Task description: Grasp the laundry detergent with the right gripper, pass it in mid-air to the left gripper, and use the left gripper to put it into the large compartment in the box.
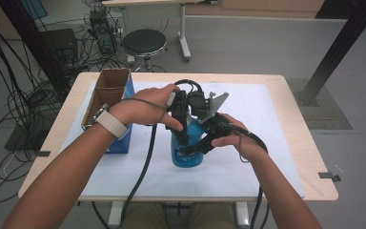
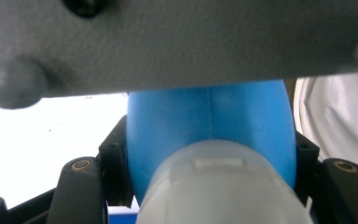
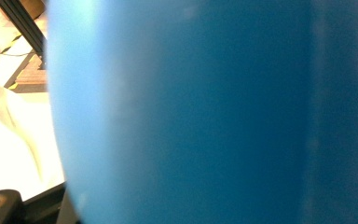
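Blue bottle (image 1: 187,152) stands upright on the white sheet (image 1: 267,162), left gripper (image 1: 185,138) clamped at its neck below the white cap (image 2: 223,186), right gripper (image 1: 196,149) clamped on its body. Risk, as judged: opposing pulls could twist the bottle loose or tip it, being smooth plastic.

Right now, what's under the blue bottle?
The blue bottle stands on the white sheet that covers the table. The patch directly beneath its base is covered, so nothing there can be seen.

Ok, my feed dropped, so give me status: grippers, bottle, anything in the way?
Left gripper shut on blue bottle, near its white cap. Right gripper shut on bottle body. Bottle upright on white mat. Open box stands apart at left.
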Demonstrator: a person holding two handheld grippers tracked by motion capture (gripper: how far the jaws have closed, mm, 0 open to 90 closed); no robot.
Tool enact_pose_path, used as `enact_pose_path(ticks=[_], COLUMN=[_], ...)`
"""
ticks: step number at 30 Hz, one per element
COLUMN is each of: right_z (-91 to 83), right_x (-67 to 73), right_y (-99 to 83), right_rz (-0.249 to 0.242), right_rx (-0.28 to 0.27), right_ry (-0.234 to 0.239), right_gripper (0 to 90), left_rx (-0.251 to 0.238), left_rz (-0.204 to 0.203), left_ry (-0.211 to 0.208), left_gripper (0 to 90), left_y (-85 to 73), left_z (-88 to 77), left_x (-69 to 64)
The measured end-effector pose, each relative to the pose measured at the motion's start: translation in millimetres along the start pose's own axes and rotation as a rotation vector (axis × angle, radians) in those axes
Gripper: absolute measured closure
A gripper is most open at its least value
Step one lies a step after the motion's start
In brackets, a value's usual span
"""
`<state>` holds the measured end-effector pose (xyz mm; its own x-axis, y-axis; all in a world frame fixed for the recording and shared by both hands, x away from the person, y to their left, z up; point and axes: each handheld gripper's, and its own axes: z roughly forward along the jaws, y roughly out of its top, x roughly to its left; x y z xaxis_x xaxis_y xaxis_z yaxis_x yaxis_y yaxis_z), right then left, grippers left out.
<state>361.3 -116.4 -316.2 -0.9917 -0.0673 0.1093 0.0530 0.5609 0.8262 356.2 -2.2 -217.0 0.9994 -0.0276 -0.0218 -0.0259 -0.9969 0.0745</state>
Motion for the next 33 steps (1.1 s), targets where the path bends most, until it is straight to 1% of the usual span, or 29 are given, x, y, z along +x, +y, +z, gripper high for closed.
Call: enact_pose_path(ticks=[3, 4, 5, 6, 10, 22, 23, 24, 25, 26, 27, 33], right_z=[0.1, 0.0, -0.1, -0.1, 0.2, -1.4, -1.3, -1.3, -1.2, -1.1, -1.5, -1.2], right_x=[0.2, 1.7, 1.0, -0.3, 0.9, 0.8, 3.8, 2.4, -3.0, 0.1, 0.4, 0.3], right_y=[-0.1, 0.2, 0.1, -0.1, 0.2, 0.8, 1.5, 1.1, 0.1, 0.7, 0.6, 0.6], right_rz=[0.001, 0.014, 0.008, -0.008, 0.0, -0.003, 0.031, 0.017, -0.042, -0.005, 0.0, 0.001], right_rx=[0.0, -0.006, -0.002, 0.003, 0.001, 0.001, -0.013, -0.013, 0.006, -0.007, -0.006, -0.007], right_ry=[0.001, 0.025, 0.009, -0.008, 0.004, -0.002, 0.034, 0.024, -0.034, -0.004, 0.002, 0.002], right_gripper=[42.8, 42.8, 42.8, 42.8, 42.8, 42.8, 42.8, 42.8, 42.8, 42.7, 42.8, 42.7], left_rx=[-0.002, -0.001, -0.002, -0.001, -0.001, -0.004, -0.001, -0.003, -0.006, -0.005, -0.006, -0.003], left_rz=[0.001, 0.001, 0.001, 0.002, 0.002, -0.001, -0.002, -0.005, -0.005, -0.004, -0.004, -0.004], left_ry=[0.001, 0.002, 0.002, 0.002, 0.001, 0.002, 0.001, 0.001, 0.001, 0.002, 0.003, 0.003], left_gripper=[37.1, 37.2, 37.2, 37.2, 37.2, 37.3, 37.3, 37.3, 37.3, 37.3, 37.3, 37.3], left_y=[-0.1, 0.1, -0.1, -0.2, -0.3, -0.5, -0.6, -0.6, -0.9, -1.0, -1.2, -1.1], left_z=[0.1, 0.0, 0.0, 0.0, -0.3, -0.8, -1.1, -1.1, -1.0, -1.2, -1.1, -0.5], left_x=[-0.2, -0.2, -0.3, -0.3, -1.0, -0.4, 0.0, 0.1, 0.2, 0.4, 0.4, 0.3])
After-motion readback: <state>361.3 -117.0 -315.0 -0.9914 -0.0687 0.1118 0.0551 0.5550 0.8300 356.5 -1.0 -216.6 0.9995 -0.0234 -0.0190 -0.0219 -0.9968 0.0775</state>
